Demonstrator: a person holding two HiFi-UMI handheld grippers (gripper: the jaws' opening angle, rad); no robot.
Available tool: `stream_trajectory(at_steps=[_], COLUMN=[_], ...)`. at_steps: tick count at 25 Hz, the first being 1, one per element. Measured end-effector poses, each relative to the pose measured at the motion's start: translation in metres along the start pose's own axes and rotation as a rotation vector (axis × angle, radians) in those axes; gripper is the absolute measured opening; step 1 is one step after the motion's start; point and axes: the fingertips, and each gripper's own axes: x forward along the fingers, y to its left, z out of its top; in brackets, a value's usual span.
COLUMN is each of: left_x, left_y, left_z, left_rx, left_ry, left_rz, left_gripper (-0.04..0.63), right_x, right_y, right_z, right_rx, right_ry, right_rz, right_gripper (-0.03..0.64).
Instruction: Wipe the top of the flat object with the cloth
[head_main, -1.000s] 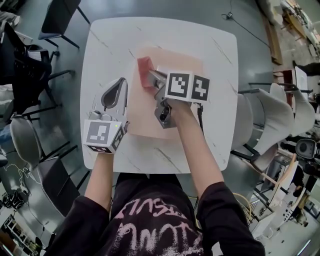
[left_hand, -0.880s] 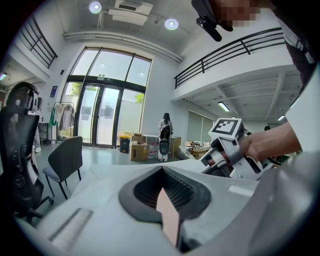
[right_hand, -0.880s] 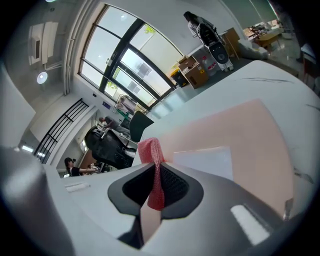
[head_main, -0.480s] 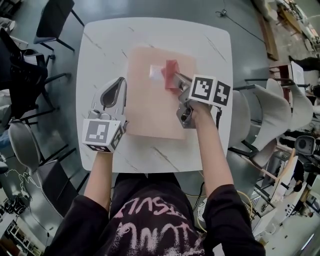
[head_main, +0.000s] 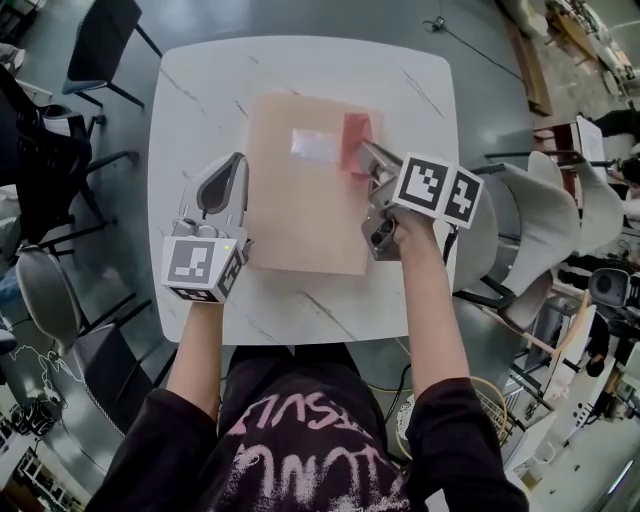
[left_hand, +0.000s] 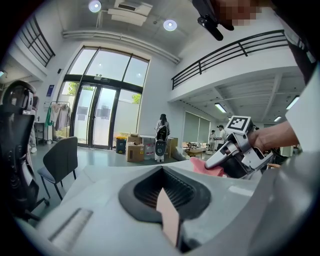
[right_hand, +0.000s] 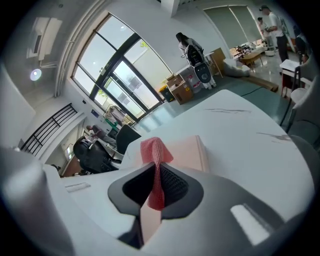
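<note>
A flat pink board (head_main: 300, 215) lies in the middle of the white marble table (head_main: 200, 90). My right gripper (head_main: 364, 150) is shut on a red cloth (head_main: 356, 130), which presses on the board near its far right edge. In the right gripper view the cloth (right_hand: 156, 152) pokes out past the closed jaws over the board (right_hand: 185, 152). My left gripper (head_main: 238, 160) rests at the board's left edge with its jaws together and nothing clearly held. The left gripper view shows the right gripper (left_hand: 235, 152) and the cloth (left_hand: 202, 166). A pale glossy patch (head_main: 315, 145) shows on the board.
A dark chair (head_main: 105, 35) stands at the table's far left corner, a black office chair (head_main: 40, 150) to the left, and white chairs (head_main: 530, 235) close on the right. Grey floor surrounds the table. People and boxes (left_hand: 134, 150) stand far off.
My right gripper has swept the cloth from the board's far left across to its far right edge. The left gripper has stayed at the board's left edge.
</note>
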Motion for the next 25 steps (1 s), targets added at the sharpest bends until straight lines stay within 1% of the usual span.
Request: stream_trajectory(at_steps=[5,10,14,19,25], left_x=[-0.004,-0.012,-0.016,-0.019,-0.019], left_y=[0.004,0.014,0.02,0.022,0.024], left_z=[0.003,0.004,0.005,0.006,0.003], left_rx=[0.003,0.006,0.002,0.005,0.007], left_ry=[-0.009,-0.015,-0.016,-0.022,-0.014], left_rz=[0.017,0.038,0.059,0.059,0.055], left_gripper=[0.0,0.0,0.0,0.0,0.0], right_x=[0.018,0.037,0.045,0.054,0.067], right_y=[0.049,0.084,0.103,0.122,0.135], right_z=[-0.02,-0.049,-0.066,-0.08,-0.098], right_rx=[-0.025,-0.016,-0.021,-0.018,-0.017], right_ry=[0.037,0.095,0.135,0.162,0.199], right_rz=[0.096,0.167,0.202,0.235,0.252], right_gripper=[0.049,0.048,0.048,0.048,0.048])
